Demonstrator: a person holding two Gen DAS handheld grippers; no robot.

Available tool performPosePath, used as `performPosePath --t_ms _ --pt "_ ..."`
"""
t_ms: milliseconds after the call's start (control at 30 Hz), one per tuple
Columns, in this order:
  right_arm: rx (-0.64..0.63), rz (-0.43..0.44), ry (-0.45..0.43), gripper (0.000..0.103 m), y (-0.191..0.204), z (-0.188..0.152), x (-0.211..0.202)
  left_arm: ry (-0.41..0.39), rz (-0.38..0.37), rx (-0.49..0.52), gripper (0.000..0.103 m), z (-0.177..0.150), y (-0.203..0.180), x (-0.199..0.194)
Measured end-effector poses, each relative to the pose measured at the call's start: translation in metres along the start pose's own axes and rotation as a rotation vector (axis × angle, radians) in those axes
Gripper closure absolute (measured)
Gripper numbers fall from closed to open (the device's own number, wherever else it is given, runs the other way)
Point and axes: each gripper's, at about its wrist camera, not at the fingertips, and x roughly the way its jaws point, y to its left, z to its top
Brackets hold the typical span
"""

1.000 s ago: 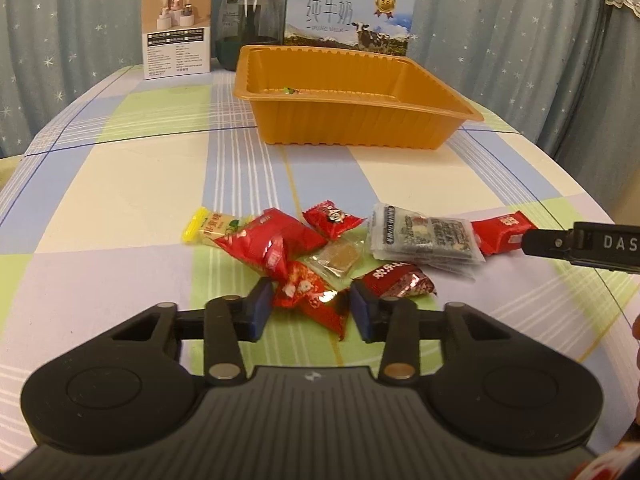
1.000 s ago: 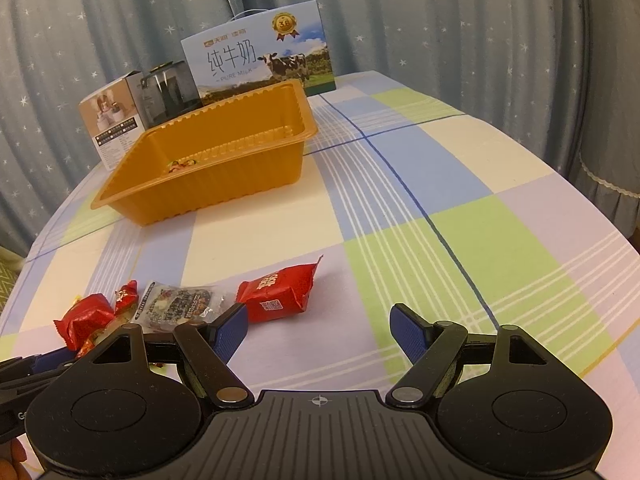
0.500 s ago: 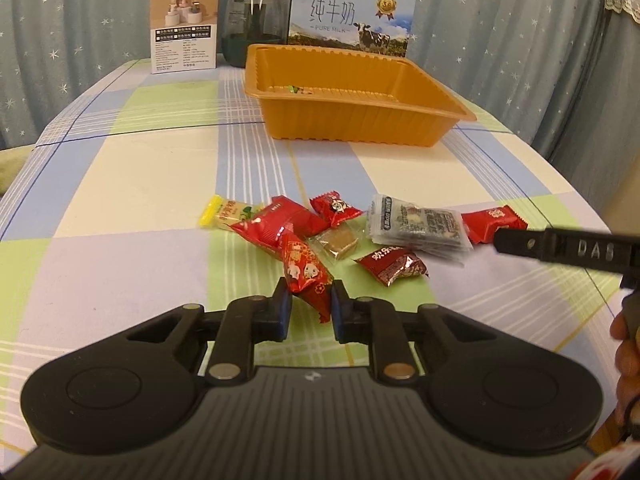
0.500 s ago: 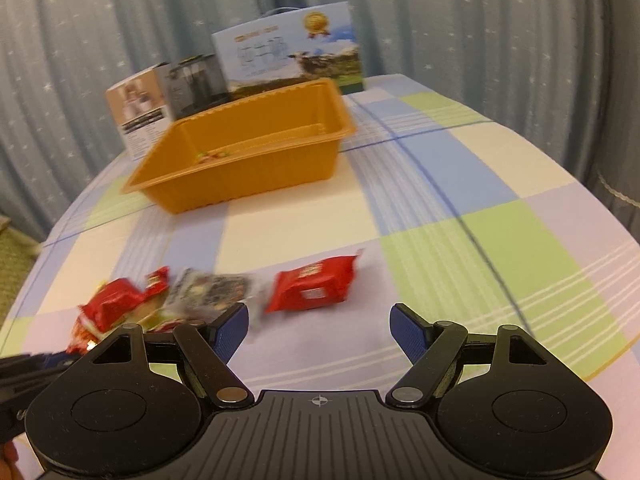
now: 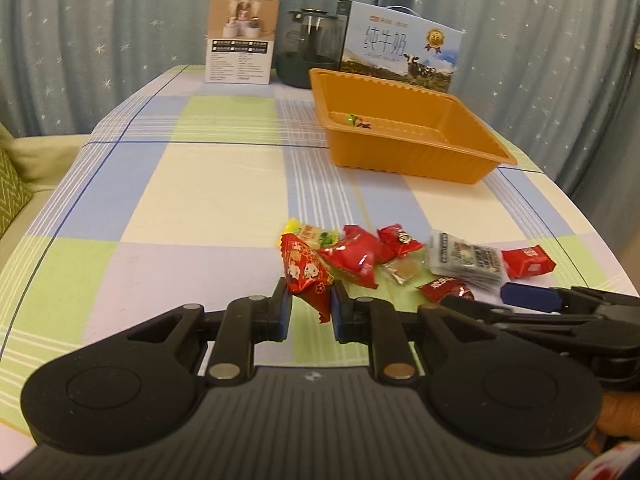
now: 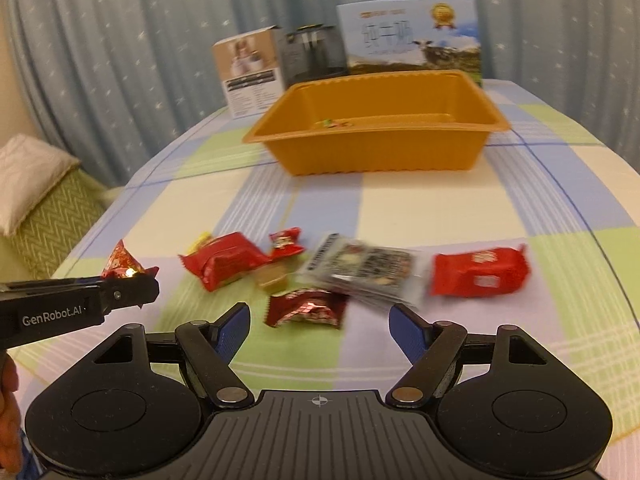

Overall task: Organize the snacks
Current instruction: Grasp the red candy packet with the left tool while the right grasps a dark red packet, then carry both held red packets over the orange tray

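Observation:
My left gripper (image 5: 310, 306) is shut on a red snack packet with a gold pattern (image 5: 306, 274), held just above the checked tablecloth; the right wrist view shows that packet (image 6: 122, 266) at the left gripper's tip (image 6: 144, 290). Several snacks lie in a loose heap: a big red packet (image 6: 222, 264), a small red candy (image 6: 285, 242), a brown sweet (image 6: 274, 280), a dark red foil packet (image 6: 306, 308), a grey printed pouch (image 6: 362, 274) and a red packet (image 6: 480, 276) on the right. My right gripper (image 6: 320, 330) stands open just before the foil packet. The orange tray (image 6: 380, 148) sits farther back.
Behind the tray stand a milk carton box (image 5: 400, 56), a dark glass jug (image 5: 308, 52) and a small white-and-brown box (image 5: 242, 40). A small wrapped sweet (image 5: 356, 121) lies in the tray. Starred curtains hang behind; a green cushion (image 6: 48, 216) lies off the table's left edge.
My left gripper closed on the patterned red packet and lifted it away from the heap. My right gripper swung left, from beside the lone red packet to face the foil packet.

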Motion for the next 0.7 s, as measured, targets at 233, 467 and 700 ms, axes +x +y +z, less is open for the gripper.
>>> performPosePath --t_ms 233,467,700 --pt "-0.085 -0.042 -0.011 0.043 0.016 -0.006 0.020 -0.002 -0.008 -0.028 0.085 -0.001 0.004 0.001" --pt "-0.132 -0.087 -0.021 0.064 0.020 -0.008 0.022 0.002 -0.014 -0.029 0.085 -0.001 0.003 0.002" --pt "-0.126 -0.077 -0.024 0.068 0.020 -0.010 0.011 -0.001 -0.019 -0.017 0.085 0.000 0.000 -0.001"
